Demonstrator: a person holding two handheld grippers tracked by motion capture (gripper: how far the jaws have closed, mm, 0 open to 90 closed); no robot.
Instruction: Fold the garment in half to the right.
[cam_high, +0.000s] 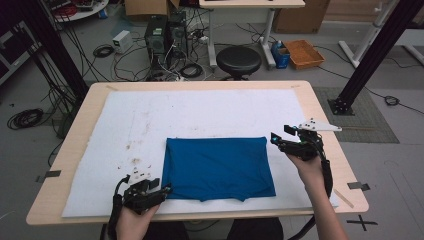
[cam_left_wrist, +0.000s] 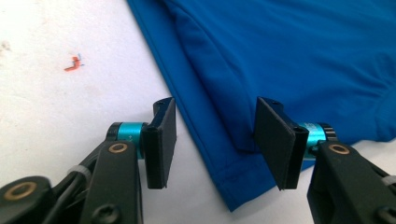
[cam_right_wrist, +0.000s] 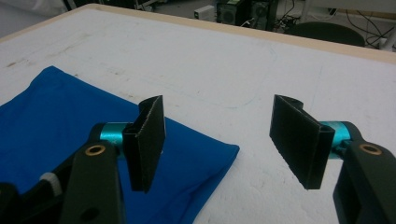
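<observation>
Blue cloth (cam_high: 218, 167), folded into a rough rectangle, lies flat in the lower middle of the high view on the white sheet (cam_high: 150, 125) that covers the table (cam_high: 320, 107). It looks like a folded garment with a stitched hem, though the exact kind is hard to tell.

The left gripper (cam_high: 165, 189) sits at the cloth's lower left corner. In the left gripper view (cam_left_wrist: 212, 140) its jaws straddle that hemmed corner with gaps on both sides. They stand apart and do not press on the fabric. Probably lined up to pinch the corner for another fold.

The right gripper (cam_high: 280, 136) hovers at the cloth's upper right corner. In the right gripper view (cam_right_wrist: 219, 140) its jaws are spread wide with nothing between them. The blue corner lies below the left-hand jaw in the lower left of that frame. It seems to be waiting over the opposite corner so both ends could be lifted together.

The sheet has brown stains (cam_high: 135, 150) left of the cloth and a small orange mark (cam_left_wrist: 72, 63) in the upper left of the left gripper view.

Beyond the table there is a black stool (cam_high: 238, 61), computer towers (cam_high: 165, 35) with tangled cables (cam_high: 120, 60) on the grey floor, an orange tray (cam_high: 303, 53) and black frame posts (cam_high: 380, 50) at the upper right.
</observation>
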